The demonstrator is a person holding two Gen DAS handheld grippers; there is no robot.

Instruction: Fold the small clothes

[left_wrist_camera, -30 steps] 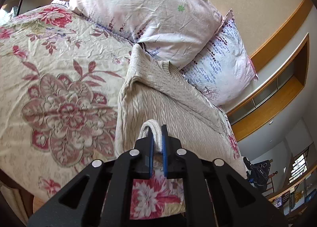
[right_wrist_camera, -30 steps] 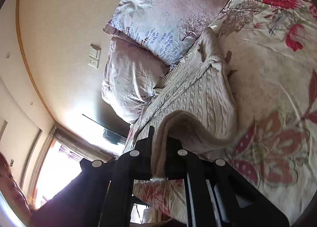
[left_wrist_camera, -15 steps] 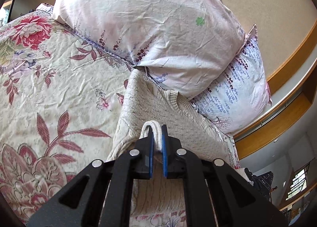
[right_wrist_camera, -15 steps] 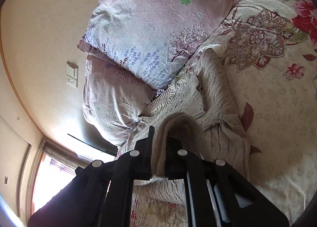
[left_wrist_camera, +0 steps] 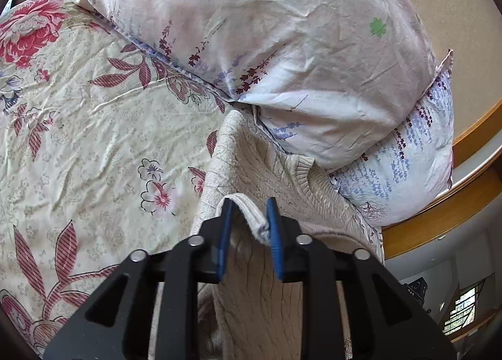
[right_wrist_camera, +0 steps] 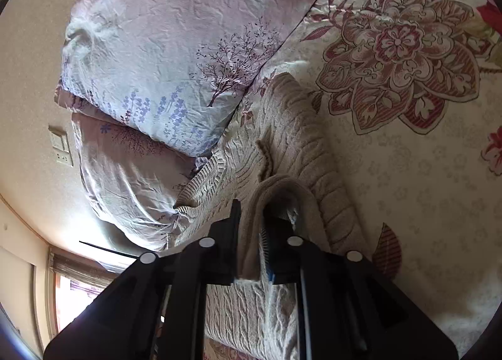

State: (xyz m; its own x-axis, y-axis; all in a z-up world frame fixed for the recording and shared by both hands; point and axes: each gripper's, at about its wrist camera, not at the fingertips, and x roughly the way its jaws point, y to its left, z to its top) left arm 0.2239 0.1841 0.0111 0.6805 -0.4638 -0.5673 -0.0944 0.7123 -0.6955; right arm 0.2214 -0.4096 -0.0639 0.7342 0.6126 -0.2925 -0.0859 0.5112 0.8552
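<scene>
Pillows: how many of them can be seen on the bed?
2. The upper pillow lies partly on the lower pillow, both against the wall at the head of the bed beside the sweater. Others may be hidden.

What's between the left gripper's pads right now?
In the left wrist view, the sweater's hem fold hangs between the opening left gripper's pads.

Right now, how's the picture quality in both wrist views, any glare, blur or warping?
Left wrist view: sharp and evenly lit; fisheye bends the wooden trim and darkens the corners. Right wrist view: the window at lower left is blown out, glare spills onto the lower pillow; the sweater stays crisp, and the hem between the fingers lies in shadow.
</scene>
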